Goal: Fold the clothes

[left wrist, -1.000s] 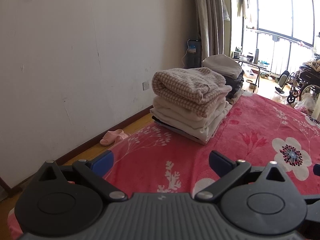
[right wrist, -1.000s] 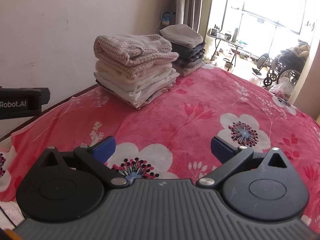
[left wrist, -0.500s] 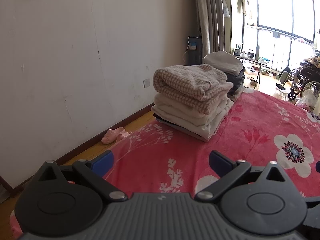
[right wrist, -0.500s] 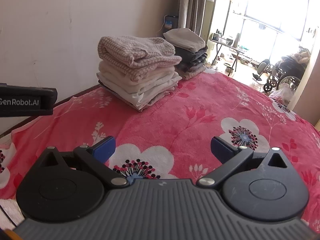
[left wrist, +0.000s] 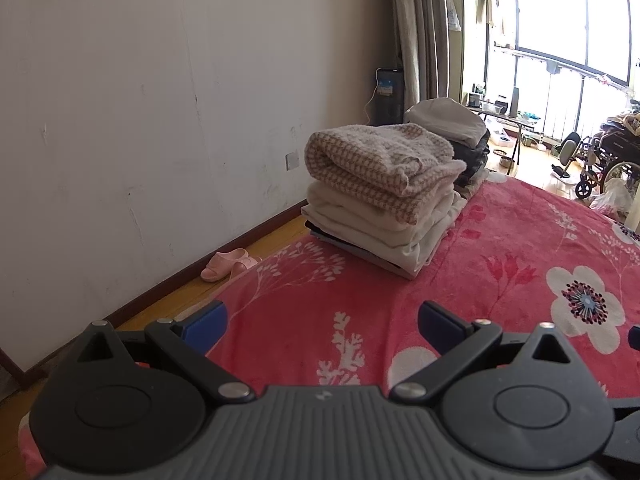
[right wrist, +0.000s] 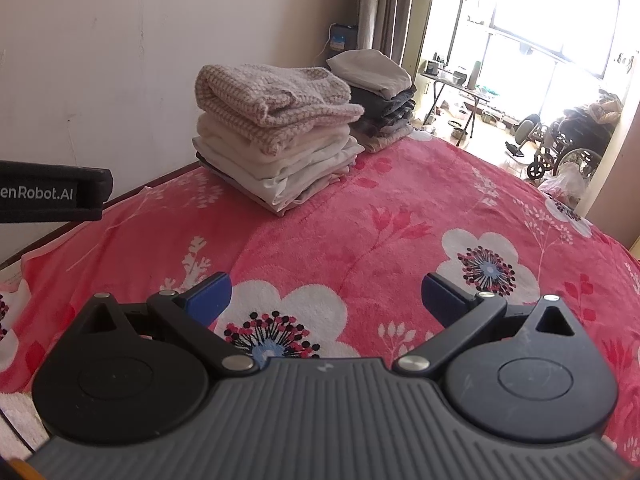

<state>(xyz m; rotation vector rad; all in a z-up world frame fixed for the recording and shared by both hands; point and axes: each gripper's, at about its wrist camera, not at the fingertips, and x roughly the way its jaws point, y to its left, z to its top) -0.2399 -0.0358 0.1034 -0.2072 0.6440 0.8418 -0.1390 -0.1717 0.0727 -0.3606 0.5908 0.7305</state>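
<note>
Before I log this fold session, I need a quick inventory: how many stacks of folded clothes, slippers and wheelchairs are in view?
Stacks of folded clothes: 2 (near stack, far stack)
Pink slippers: 2
Wheelchairs: 1
Total: 5

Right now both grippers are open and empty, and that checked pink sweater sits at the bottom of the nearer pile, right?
Not quite: the checked pink sweater sits on top of the nearer pile, as the right wrist view shows. Both grippers, left and right, are open and empty.
</note>
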